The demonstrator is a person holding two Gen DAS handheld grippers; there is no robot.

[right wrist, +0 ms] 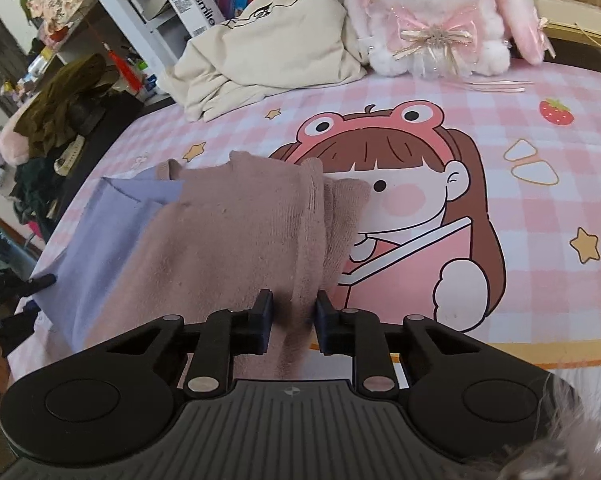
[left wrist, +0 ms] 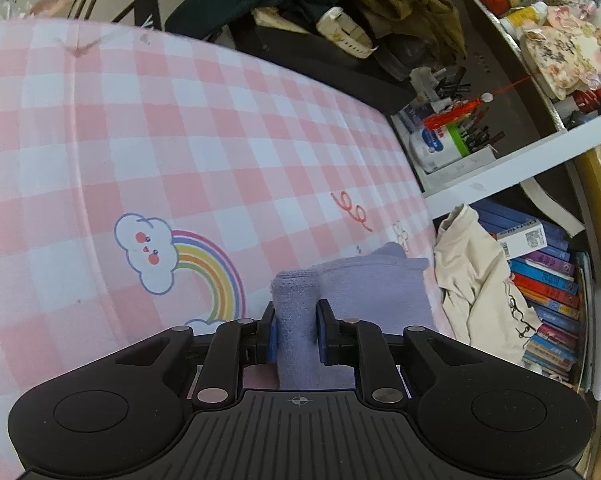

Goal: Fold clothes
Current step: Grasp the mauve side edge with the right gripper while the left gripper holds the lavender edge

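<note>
Where books stand, "usmile" box (right wrist: 198,8)

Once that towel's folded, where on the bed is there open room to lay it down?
Open sheet lies left of the lavender towel, around the rainbow cloud print, and right of the mauve towel, over the cartoon girl print. It is crowded by the cream garment and plush bunny.

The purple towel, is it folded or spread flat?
Folded: the purple towel shows doubled layers, one bunched edge pinched in the left gripper.

A home bedroom: pink checked cartoon bedsheet (right wrist: 500,128), plush rabbit (right wrist: 432,12), crowded bookshelves (left wrist: 548,280) beside it.
</note>
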